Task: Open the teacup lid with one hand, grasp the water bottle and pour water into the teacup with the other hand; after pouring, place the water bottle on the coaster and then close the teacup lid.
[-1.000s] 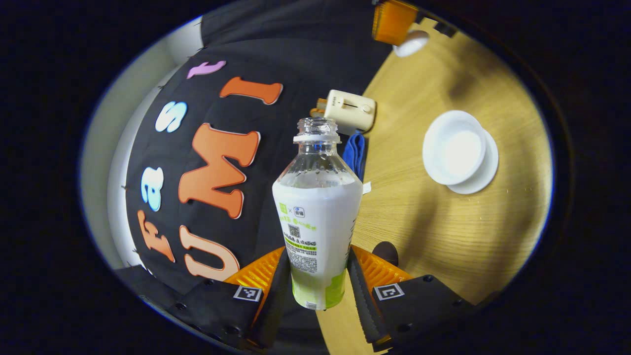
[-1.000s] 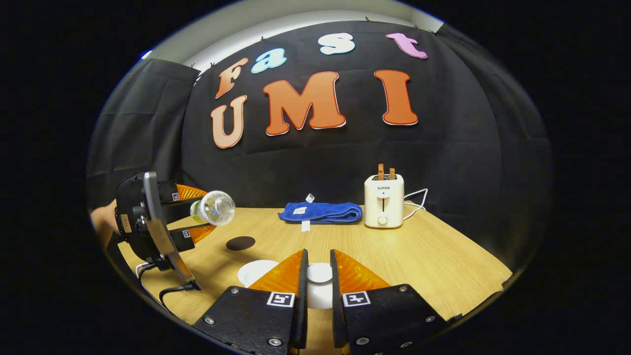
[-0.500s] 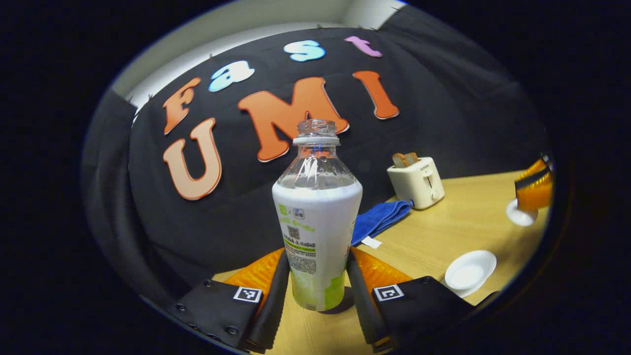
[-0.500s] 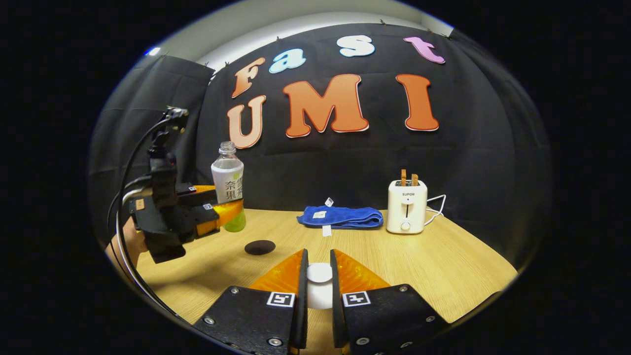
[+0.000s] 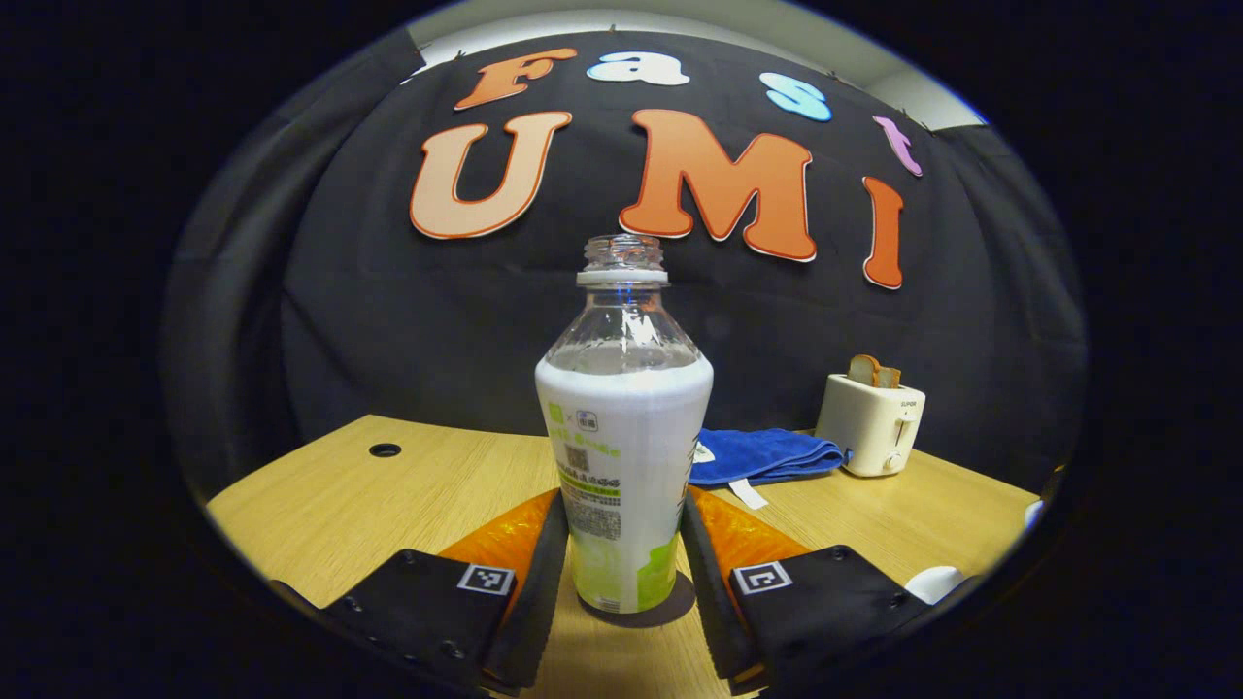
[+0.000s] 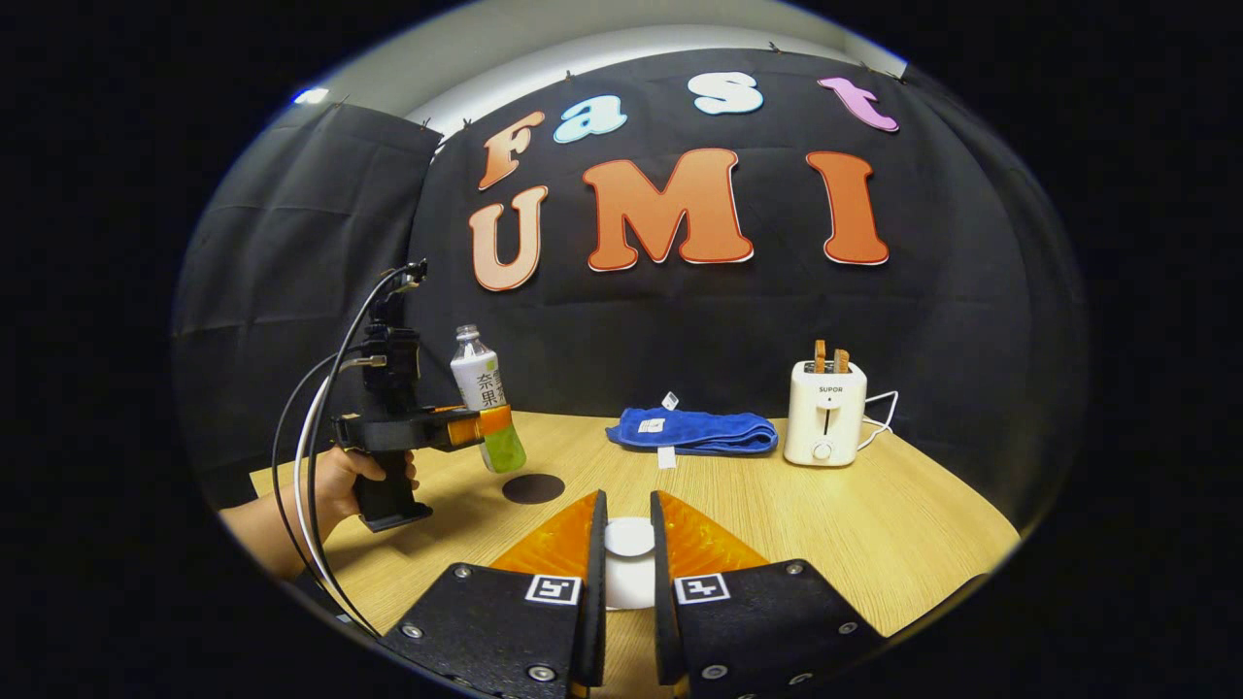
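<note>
the left gripper [image 5: 621, 544] holds the water bottle [image 5: 623, 427] upright, its two fingers pressing on the lower part of the bottle from both sides. the bottle has no cap and its white label covers most of the body. in the left gripper view a dark round shape lies on the tabletop [image 5: 388, 495] right under the bottle's base; i cannot tell if the bottle touches it. in the right gripper view the same bottle is seen farther off, just above and behind the dark coaster [image 6: 533, 488], with a hand [image 6: 345, 481] around the handle of the left gripper. the right gripper [image 6: 627, 558] has its fingers closed on the white teacup lid [image 6: 629, 537], which sits between them, above the tabletop. at the lower right edge of the left gripper view a small white part of the teacup [image 5: 934, 582] shows, mostly hidden. at the back of the tabletop a blue cloth [image 6: 694, 430] lies folded, and beside it stands a white toaster [image 6: 823, 413] with bread slices in its slots.
</note>
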